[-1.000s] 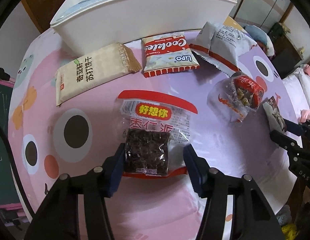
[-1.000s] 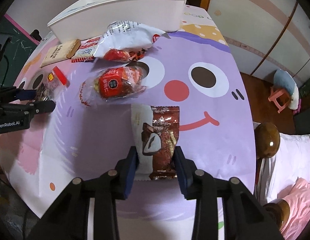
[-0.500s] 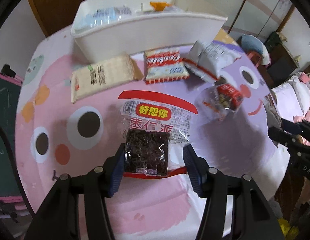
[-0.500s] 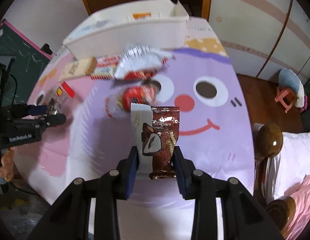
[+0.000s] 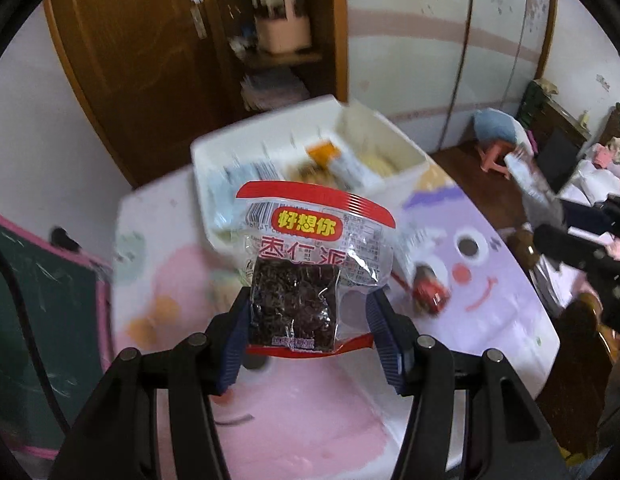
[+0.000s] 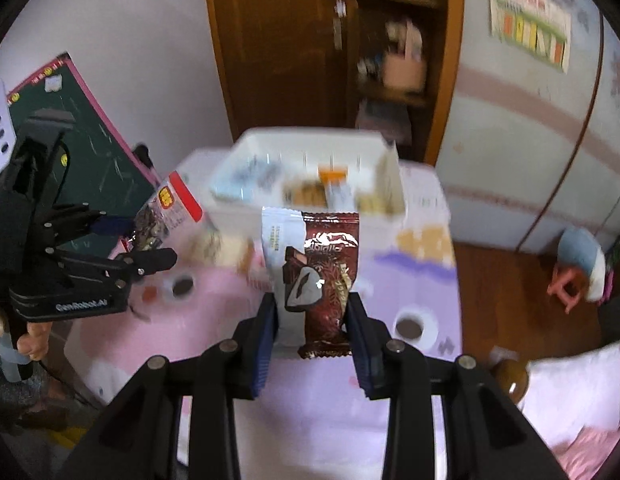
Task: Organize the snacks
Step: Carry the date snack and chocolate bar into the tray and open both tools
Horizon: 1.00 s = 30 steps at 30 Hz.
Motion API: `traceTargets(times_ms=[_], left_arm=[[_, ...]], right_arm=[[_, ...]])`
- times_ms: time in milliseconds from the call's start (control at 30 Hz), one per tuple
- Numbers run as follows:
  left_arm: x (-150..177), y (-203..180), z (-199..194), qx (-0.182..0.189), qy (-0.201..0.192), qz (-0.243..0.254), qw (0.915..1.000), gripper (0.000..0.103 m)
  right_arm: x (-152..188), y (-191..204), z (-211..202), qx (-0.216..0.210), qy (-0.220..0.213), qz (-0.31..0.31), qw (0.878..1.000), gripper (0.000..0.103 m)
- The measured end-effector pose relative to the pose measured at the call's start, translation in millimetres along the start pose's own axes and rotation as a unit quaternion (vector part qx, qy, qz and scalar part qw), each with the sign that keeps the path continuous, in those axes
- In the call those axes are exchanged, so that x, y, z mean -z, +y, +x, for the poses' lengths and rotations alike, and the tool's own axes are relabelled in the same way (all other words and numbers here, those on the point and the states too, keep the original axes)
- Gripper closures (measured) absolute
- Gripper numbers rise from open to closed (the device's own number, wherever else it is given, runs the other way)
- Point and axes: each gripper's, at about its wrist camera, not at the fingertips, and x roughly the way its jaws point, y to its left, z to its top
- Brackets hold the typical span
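**Two snack packets held above the desk, bin behind**

A clear packet with a red band (image 5: pixel 313 264) is pinched at its lower end between the jaws of the left gripper (image 5: pixel 306 320); yellow characters "好想你" are printed on a red label, larger red characters are set below, and a dark, crumbly block is seen through the film. A brown-and-white wrapper (image 6: pixel 313 280) is clamped between the jaws of the right gripper (image 6: pixel 311 320) – its small print is too blurred to be read. "GenRobot.AI" is lettered on the left gripper's body in the right wrist view. Both packets are held in the air above the desk (image 5: pixel 310 420), which is covered by a pink and lilac cartoon-face cloth. Behind them a white bin (image 6: pixel 391 176) stands on the desk – several packets lie inside it, one with an orange patch, all blurred. A red-wrapped snack (image 5: pixel 429 294) lies on the cloth.
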Motion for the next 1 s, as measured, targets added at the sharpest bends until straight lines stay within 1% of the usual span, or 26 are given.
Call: traceTargets(times_ms=[100,200,267,367,533,633,767,900,1000], left_arm=[[-27.5,10.6,-15.7,-0.016,-0.015,0.001,0.9998,0.048],[-56.5,17.4,-30.6,-0.044,-0.041,0.013,0.9981,0.048],[-76.3,23.1,-37.9,-0.061,-0.055,0.017,0.9965,0.047],[-106.2,35.4,-44.2,-0.075,-0.068,0.007,0.9948,0.047],[-151.4,58.0,-45.5,-0.087,-0.081,-0.029,0.9925,0.047],[-173.9,71.2,-42.4,-0.088,-0.095,-0.051,0.9902,0.047],[-196.4,89.2,-30.4,-0.081,-0.106,-0.084,0.9875,0.047],[-205.4,96.6,-6.9,-0.072,-0.099,-0.104,0.9871,0.047],[-206.2,97.3,17.4,-0.069,-0.088,-0.107,0.9879,0.047]], right_arm=[[-35.3,-1.0,-13.2,0.009,-0.028,-0.005,1.0,0.069],[-74.5,-1.4,-21.1,0.018,-0.051,-0.006,0.999,0.069],[-94.7,-1.2,-22.1,0.02,-0.061,-0.007,0.998,0.069],[-125.8,-0.3,-22.1,0.028,-0.077,-0.009,0.997,0.069],[-174.5,-6.2,-12.3,0.038,-0.091,0.004,0.995,0.069],[-196.6,-11.7,-2.9,0.046,-0.096,0.017,0.994,0.069],[-214.3,-21.8,12.3,0.056,-0.098,0.041,0.993,0.069],[-223.4,-36.6,35.3,0.05,-0.084,0.07,0.993,0.069],[-223.3,-44.6,54.8,0.051,-0.07,0.083,0.993,0.069]])
